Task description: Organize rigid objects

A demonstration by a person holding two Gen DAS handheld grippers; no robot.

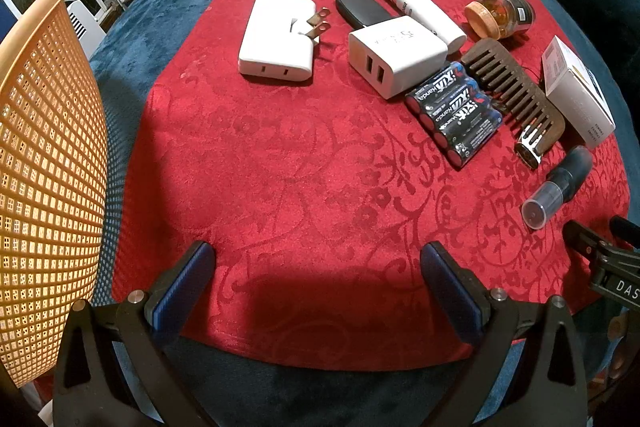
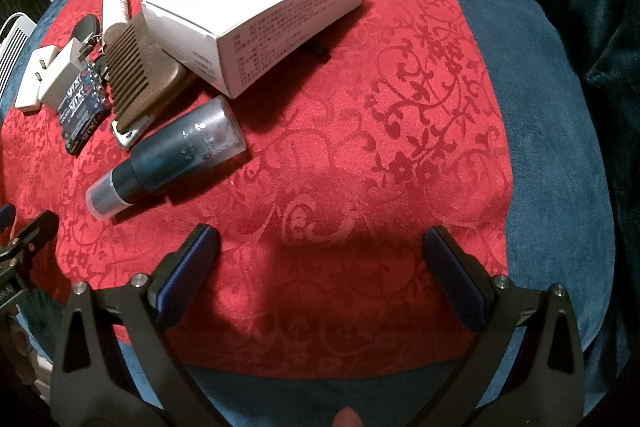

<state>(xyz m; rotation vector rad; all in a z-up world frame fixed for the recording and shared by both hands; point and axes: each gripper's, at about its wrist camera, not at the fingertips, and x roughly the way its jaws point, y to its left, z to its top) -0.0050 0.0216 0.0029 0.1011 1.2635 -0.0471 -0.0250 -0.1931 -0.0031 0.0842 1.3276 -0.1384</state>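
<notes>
Logging stock view by view, from my remote seat.

Left wrist view: left gripper (image 1: 318, 277), fingers spread wide, nothing between them, over bare red cloth (image 1: 280, 167) at lower centre. Orange mesh basket (image 1: 48, 163) fills the left edge. Items sit along the upper right: flat white charger (image 1: 276, 35) with prongs folded out; black oval case (image 1: 362, 11); white tube (image 1: 420, 11); white two-port adapter (image 1: 394, 55); battery pack (image 1: 454, 115), four cells in dark shrink-wrap, long axis running upper right to lower left; brown wooden comb (image 1: 512, 83); amber jar (image 1: 500, 15) on its side; white box (image 1: 578, 91); small dark spray bottle (image 1: 558, 187) at right. Of these, I judge the chargers lie nearest my left fingers, ahead and slightly right.

Right wrist view: right gripper (image 2: 320, 275), fingers likewise spread and empty, over cloth at lower centre. The spray bottle (image 2: 168, 167) lies ahead and to the left, its long axis slanting from clear cap at lower left to base at upper right. I judge this hand nearer it. The white box (image 2: 256, 15), blue-striped, lies beyond, resting on the comb (image 2: 140, 75).
</notes>
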